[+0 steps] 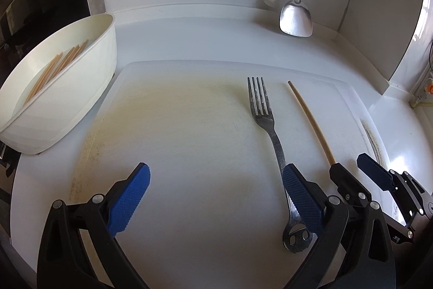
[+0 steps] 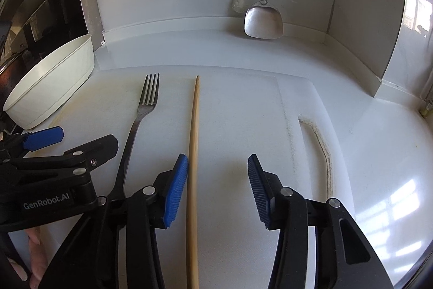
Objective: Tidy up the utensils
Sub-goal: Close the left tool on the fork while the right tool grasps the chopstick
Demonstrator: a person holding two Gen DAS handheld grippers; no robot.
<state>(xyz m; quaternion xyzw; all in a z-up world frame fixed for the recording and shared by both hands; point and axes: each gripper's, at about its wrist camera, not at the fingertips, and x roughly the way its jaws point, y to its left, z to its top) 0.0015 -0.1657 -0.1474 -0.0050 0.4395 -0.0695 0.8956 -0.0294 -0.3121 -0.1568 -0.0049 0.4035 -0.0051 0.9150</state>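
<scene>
Right wrist: right tongs point(image 2: 217, 167) gape low, straddling chopstick point(image 2: 193, 142).

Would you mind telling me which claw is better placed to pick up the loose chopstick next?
The right claw: it is open and the chopstick lies between its fingers, beside the left pad. The left claw is open too, but its right finger sits over the fork, with the chopstick farther right.

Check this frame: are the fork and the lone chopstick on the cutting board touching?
Apart. The right wrist view shows a strip of bare board between the fork and the chopstick.
</scene>
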